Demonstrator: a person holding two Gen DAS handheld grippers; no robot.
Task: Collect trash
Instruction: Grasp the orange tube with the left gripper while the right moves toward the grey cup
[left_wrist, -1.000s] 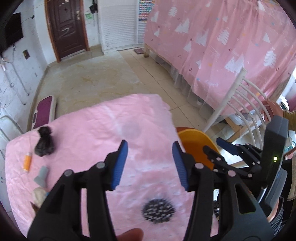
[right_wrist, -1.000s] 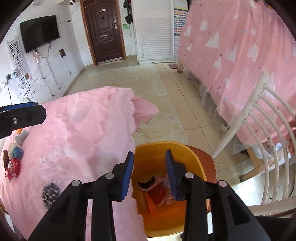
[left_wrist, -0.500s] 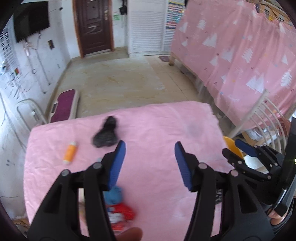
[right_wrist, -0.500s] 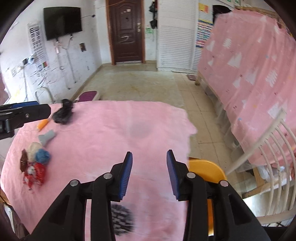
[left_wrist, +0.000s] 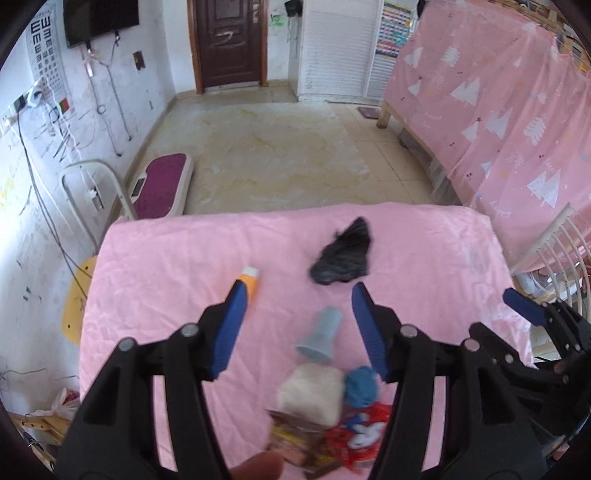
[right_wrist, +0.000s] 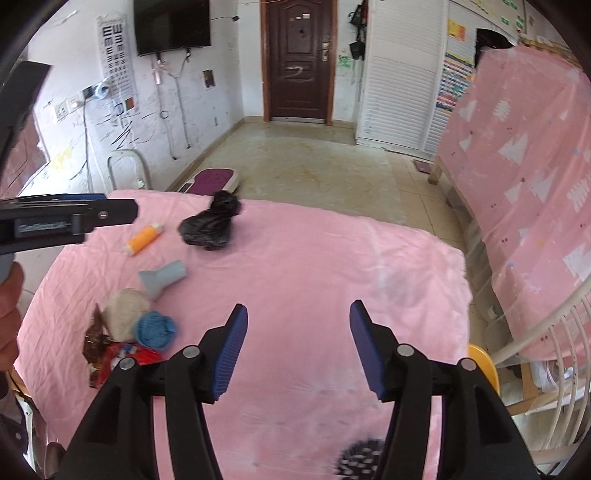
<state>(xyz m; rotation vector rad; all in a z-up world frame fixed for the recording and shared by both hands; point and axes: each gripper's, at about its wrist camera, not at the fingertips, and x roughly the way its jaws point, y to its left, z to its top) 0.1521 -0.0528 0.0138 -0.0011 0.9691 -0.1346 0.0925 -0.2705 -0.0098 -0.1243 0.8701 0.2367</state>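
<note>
Gaping empty: left claw (left_wrist: 295, 325), right claw (right_wrist: 298, 341) | wrappers (left_wrist: 332, 439) blurred, half-hidden

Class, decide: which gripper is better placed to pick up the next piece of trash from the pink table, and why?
Left. The left gripper, open, hangs right over the trash cluster: the grey cone lies between its fingers. The right gripper, also open, faces bare pink cloth, with the cluster off to its left.
</note>
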